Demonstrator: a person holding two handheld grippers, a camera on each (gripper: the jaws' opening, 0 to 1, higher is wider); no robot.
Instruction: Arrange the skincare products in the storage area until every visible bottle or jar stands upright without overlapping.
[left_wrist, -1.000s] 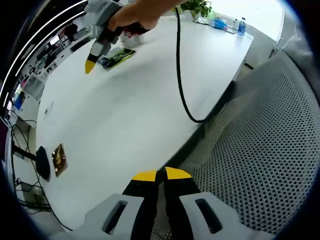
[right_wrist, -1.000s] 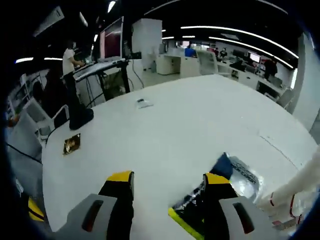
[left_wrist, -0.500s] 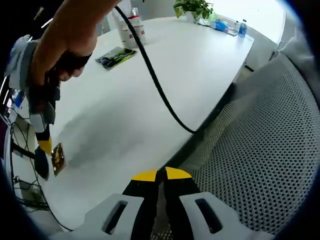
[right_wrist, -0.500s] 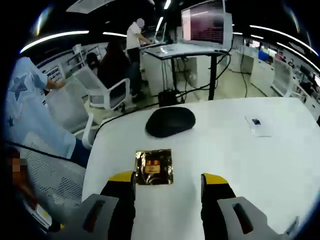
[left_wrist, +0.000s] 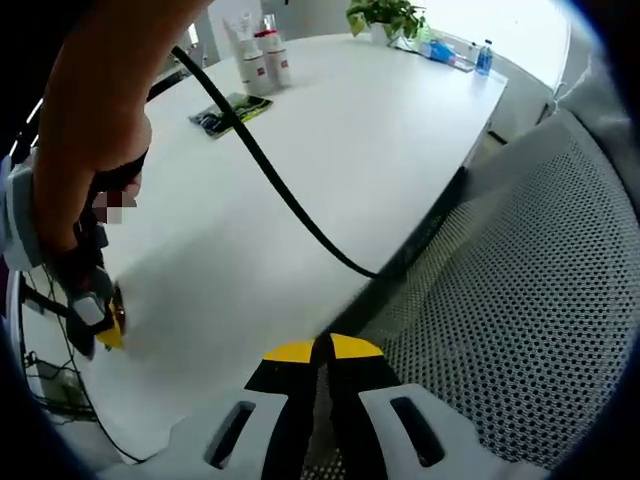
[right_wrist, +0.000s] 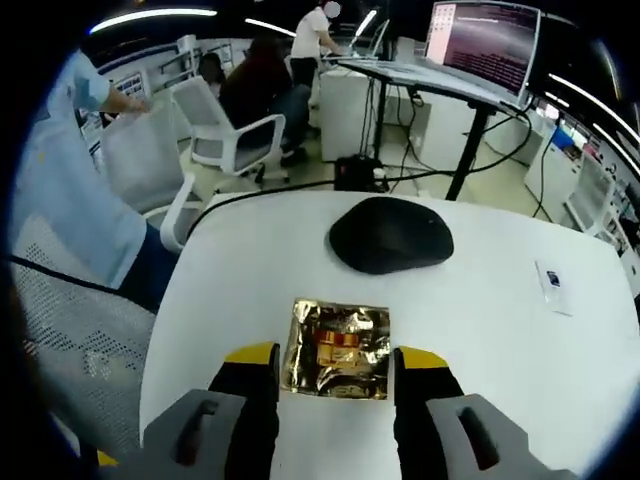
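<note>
Right gripper: the yellow-tipped right gripper (right_wrist: 332, 362) stands with its jaws spread, one on each side of a crinkled gold foil sachet (right_wrist: 337, 349); whether the tips touch the sachet cannot be told. In the left gripper view the right gripper (left_wrist: 100, 322) sits low at the white table's near-left edge, held in a person's hand (left_wrist: 88, 170).
Left gripper: the left gripper (left_wrist: 322, 352) has its yellow tips pressed together on nothing, hanging over the table edge and a grey perforated mesh chair seat (left_wrist: 520, 300).
Gold sachet: lies flat on the white round table (right_wrist: 480, 330), near its edge, just short of a black oval pad (right_wrist: 391, 233).
Skincare bottles: white bottles with red bands (left_wrist: 262, 62) stand upright at the far side of the table, close together.
Green sachet: a flat green and black packet (left_wrist: 232, 110) lies just in front of those bottles.
Cable: a black cable (left_wrist: 270, 185) runs from the hand across the tabletop to its near edge.
Small card: a small white card (right_wrist: 556, 285) lies toward the table's right side.
Background: white office chairs (right_wrist: 235, 135), a desk with a lit monitor (right_wrist: 487, 40), and people.
</note>
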